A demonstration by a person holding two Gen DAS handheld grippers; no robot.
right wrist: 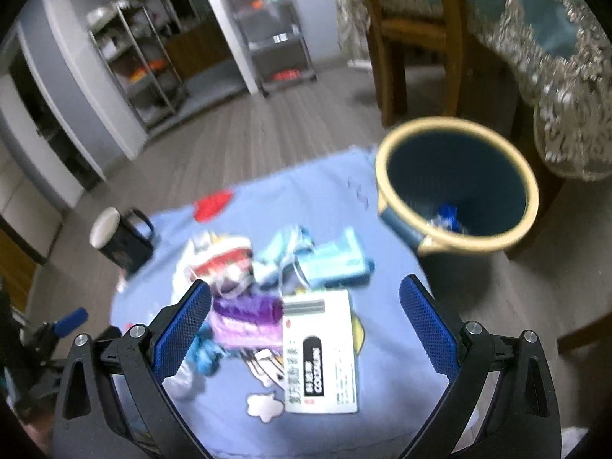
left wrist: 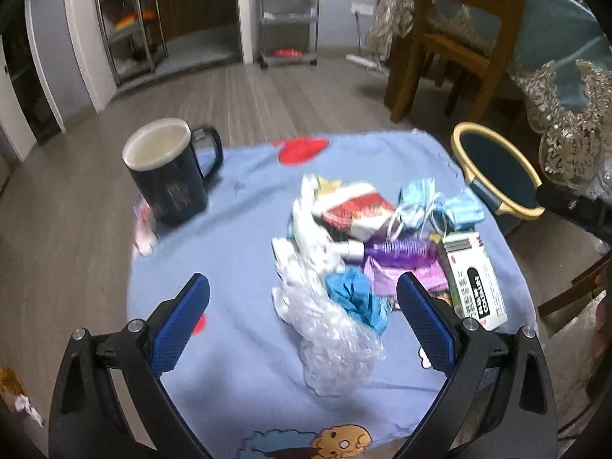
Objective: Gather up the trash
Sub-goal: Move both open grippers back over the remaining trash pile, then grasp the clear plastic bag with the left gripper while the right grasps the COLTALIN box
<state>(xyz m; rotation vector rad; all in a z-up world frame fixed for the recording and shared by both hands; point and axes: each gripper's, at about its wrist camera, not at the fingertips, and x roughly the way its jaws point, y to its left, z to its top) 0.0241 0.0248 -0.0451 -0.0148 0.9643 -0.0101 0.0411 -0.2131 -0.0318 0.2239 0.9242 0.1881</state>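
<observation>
A heap of trash lies on a light blue cartoon cloth point(left wrist: 237, 252): a clear crumpled plastic bag point(left wrist: 329, 336), a blue wrapper point(left wrist: 357, 298), a purple bottle point(left wrist: 397, 250), a red-and-white packet point(left wrist: 352, 206), light blue face masks point(left wrist: 432, 202) and a white box point(left wrist: 474, 281). My left gripper point(left wrist: 304, 287) hangs open just above the plastic bag. My right gripper point(right wrist: 306, 294) is open over the white box point(right wrist: 321, 352) and purple bottle point(right wrist: 244, 311). The dark blue bin point(right wrist: 457, 183) with a cream rim stands off the cloth's far right corner, with a blue scrap inside.
A black mug point(left wrist: 168, 168) with a white inside stands at the cloth's far left. A wooden chair point(left wrist: 455, 38) and a draped table point(left wrist: 566, 61) stand behind the bin point(left wrist: 497, 168). Metal shelves point(left wrist: 288, 11) line the far wall. Scraps lie on the floor point(left wrist: 23, 405) at lower left.
</observation>
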